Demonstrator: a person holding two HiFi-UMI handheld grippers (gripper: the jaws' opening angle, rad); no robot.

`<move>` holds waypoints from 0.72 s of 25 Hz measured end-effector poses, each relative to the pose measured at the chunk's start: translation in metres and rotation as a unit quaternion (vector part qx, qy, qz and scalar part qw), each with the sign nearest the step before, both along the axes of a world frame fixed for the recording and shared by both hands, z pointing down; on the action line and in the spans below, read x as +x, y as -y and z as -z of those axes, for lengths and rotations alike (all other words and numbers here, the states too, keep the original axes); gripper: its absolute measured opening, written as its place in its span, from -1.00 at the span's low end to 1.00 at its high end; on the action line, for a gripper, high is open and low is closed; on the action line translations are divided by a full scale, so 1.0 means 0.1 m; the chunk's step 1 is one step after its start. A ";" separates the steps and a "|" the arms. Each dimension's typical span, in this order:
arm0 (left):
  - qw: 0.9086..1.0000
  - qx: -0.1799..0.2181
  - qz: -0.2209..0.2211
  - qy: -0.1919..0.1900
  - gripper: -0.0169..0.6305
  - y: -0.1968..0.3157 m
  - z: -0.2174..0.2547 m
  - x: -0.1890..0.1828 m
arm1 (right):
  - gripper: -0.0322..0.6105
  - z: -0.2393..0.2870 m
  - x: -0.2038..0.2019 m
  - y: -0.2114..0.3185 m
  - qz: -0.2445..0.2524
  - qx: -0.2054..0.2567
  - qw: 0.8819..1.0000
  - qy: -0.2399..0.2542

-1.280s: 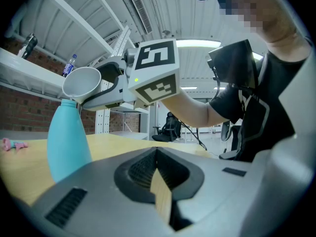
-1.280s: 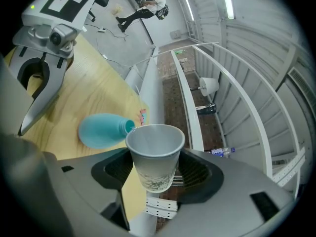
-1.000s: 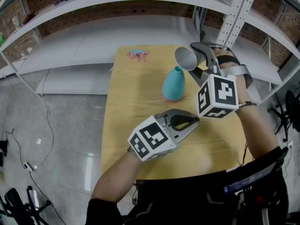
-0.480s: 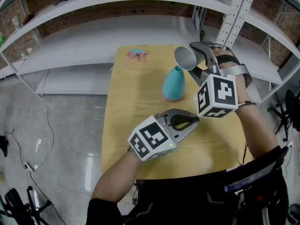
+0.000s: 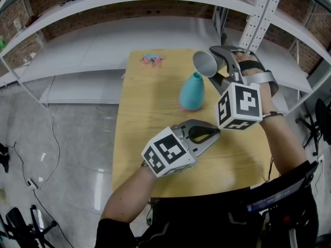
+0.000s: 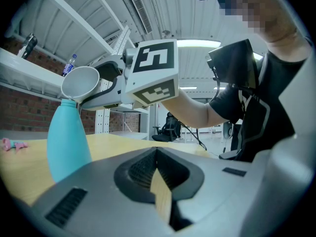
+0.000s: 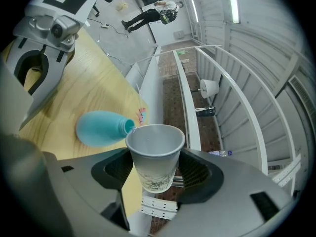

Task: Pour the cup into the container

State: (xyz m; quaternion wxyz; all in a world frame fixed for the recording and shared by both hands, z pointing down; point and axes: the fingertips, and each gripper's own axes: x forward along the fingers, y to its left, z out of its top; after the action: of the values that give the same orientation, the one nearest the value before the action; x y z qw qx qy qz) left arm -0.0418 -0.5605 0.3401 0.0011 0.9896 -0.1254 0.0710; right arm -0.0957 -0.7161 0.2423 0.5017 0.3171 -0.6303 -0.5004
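Observation:
A teal bottle (image 5: 192, 92) stands upright on the wooden table (image 5: 145, 123). My right gripper (image 5: 216, 64) is shut on a white paper cup (image 5: 205, 64), which is tipped on its side with its rim right above the bottle's mouth. In the right gripper view the cup (image 7: 155, 154) sits between the jaws, its rim beside the neck of the bottle (image 7: 102, 128); I see no liquid. My left gripper (image 5: 213, 133) hovers nearer me, shut and empty. The left gripper view shows the bottle (image 6: 66, 137) and the cup (image 6: 80, 82) at its left.
A small pink and blue object (image 5: 151, 59) lies at the table's far left corner. White shelf boards (image 5: 155, 32) run behind and above the table, with a perforated post (image 5: 261, 14) at the far right. Grey floor with cables (image 5: 31, 159) lies left.

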 end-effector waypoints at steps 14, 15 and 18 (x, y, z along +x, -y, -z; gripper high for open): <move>1.000 -0.002 -0.001 0.001 -0.94 -0.01 0.01 -0.01 | 0.02 -0.12 0.09 -0.04 0.007 -0.115 0.973 0.202; 1.000 -0.003 -0.001 0.001 -0.94 -0.01 0.01 -0.01 | 0.02 -0.12 0.11 -0.04 0.005 -0.128 0.966 0.226; 1.000 -0.002 -0.003 0.001 -0.94 -0.01 0.01 -0.03 | 0.02 -0.14 0.22 -0.02 -0.004 -0.156 0.947 0.282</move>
State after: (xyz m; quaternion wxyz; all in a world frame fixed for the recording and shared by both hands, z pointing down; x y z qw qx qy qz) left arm -0.0443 -0.5593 0.3392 0.0024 0.9899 -0.1218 0.0724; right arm -0.0738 -0.7143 0.2566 0.3483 0.3655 -0.8152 -0.2839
